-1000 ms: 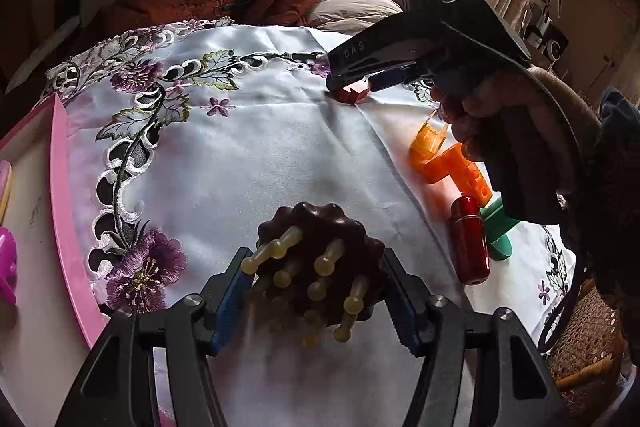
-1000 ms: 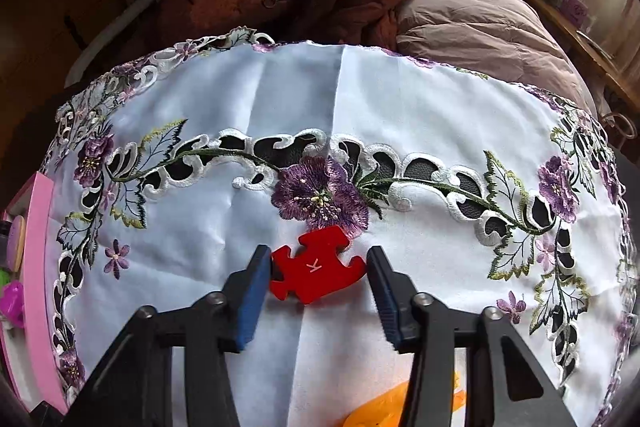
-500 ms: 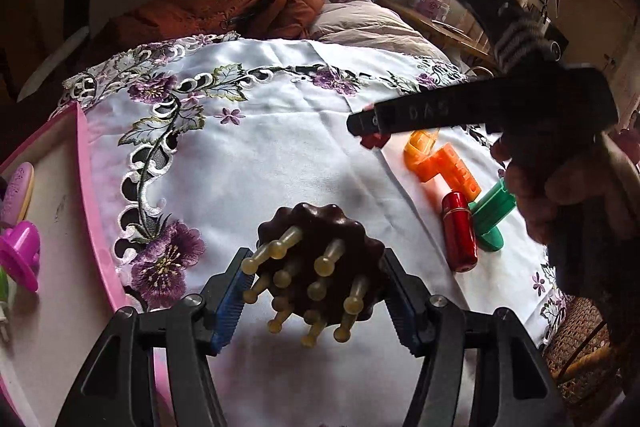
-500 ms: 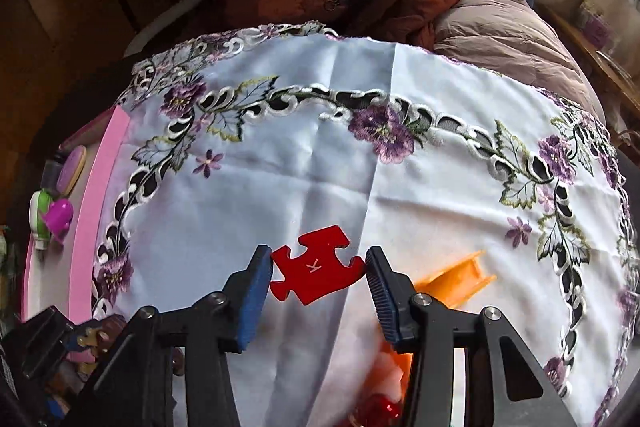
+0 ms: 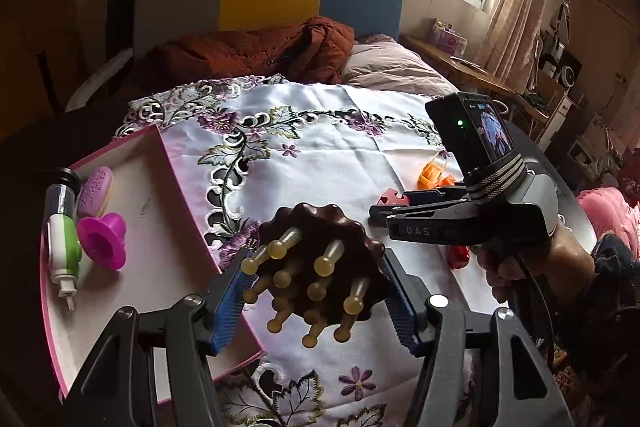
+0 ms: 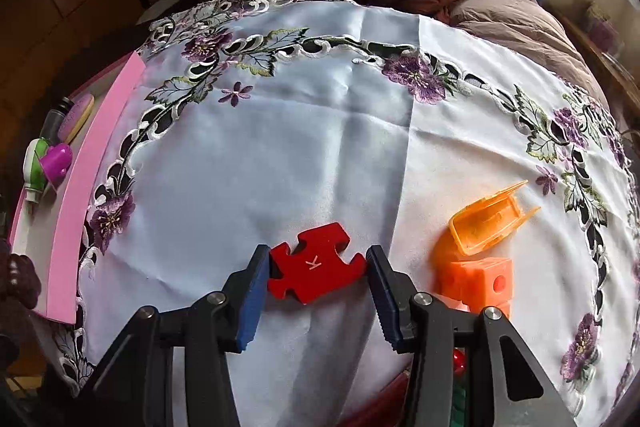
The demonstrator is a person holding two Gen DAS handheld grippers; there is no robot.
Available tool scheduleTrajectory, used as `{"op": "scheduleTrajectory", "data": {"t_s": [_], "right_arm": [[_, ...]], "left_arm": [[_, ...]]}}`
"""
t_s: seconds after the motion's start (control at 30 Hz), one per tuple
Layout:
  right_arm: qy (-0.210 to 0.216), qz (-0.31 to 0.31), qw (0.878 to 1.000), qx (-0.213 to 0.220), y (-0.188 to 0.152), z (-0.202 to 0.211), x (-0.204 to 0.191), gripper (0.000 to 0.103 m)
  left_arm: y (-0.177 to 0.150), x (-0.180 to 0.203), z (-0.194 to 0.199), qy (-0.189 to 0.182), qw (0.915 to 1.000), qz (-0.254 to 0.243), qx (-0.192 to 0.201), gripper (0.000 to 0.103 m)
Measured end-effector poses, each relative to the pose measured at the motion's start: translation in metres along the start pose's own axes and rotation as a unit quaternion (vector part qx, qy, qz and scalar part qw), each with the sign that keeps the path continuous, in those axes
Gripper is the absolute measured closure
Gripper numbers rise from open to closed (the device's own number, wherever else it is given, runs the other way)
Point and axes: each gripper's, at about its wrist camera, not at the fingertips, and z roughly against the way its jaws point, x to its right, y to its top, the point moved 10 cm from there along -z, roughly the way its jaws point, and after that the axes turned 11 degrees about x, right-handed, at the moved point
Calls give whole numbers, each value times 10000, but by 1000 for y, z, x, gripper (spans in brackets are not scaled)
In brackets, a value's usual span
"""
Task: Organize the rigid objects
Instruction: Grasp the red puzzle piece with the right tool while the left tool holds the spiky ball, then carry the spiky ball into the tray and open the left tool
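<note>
- Above the white satin tablecloth (image 5: 340, 163) embroidered with purple flowers, the left gripper (image 5: 316, 291) is clamping a dark brown scalloped massager with tan bead-tipped pins (image 5: 320, 267), holding it in the air just beside the shallow pink-rimmed tray (image 5: 160, 235).
- In that tray a magenta plastic funnel-shaped cup (image 5: 102, 241), a white-and-green tube (image 5: 62, 251) and a lilac oval bar (image 5: 94, 191) are lying together.
- The right gripper (image 6: 318, 269) is pinching a flat red jigsaw-shaped piece marked K (image 6: 316, 267) between its blue pads, above the cloth.
- Near it, an orange plastic clip (image 6: 486, 223) and an orange cube block (image 6: 480, 283) are resting on the cloth.
</note>
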Motion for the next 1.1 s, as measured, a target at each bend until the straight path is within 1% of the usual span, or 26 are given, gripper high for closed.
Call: {"op": "scheduleTrajectory", "data": {"t_s": [0.4, 0.53, 0.63, 0.73, 0.83, 0.93, 1.0, 1.1], "right_arm": [[76, -72, 9999, 3, -3, -1, 0, 54], [35, -17, 10000, -2, -3, -2, -1, 54], [21, -5, 10000, -13, -3, -2, -2, 54], [-7, 43, 10000, -10, -3, -2, -3, 54], [-29, 83, 10000, -12, -2, -3, -3, 54], [-28, 79, 10000, -22, -2, -3, -3, 54], [-42, 99, 9999, -22, -1, -3, -3, 54], [-51, 111, 9999, -19, -1, -4, -3, 54]], "left_arm": [[-11, -29, 17, 308, 9992, 247, -42, 40], [-12, -41, 19, 315, 9985, 449, -65, 40], [-9, -59, 24, 364, 9968, 707, -26, 40], [0, -89, 29, 495, 9929, 1079, 75, 40], [10, -127, 28, 616, 9862, 1531, 145, 40], [21, -159, 21, 764, 9800, 1831, 162, 40], [28, -173, 11, 761, 9765, 2008, 157, 40], [36, -183, -11, 727, 9749, 2103, 68, 40]]}}
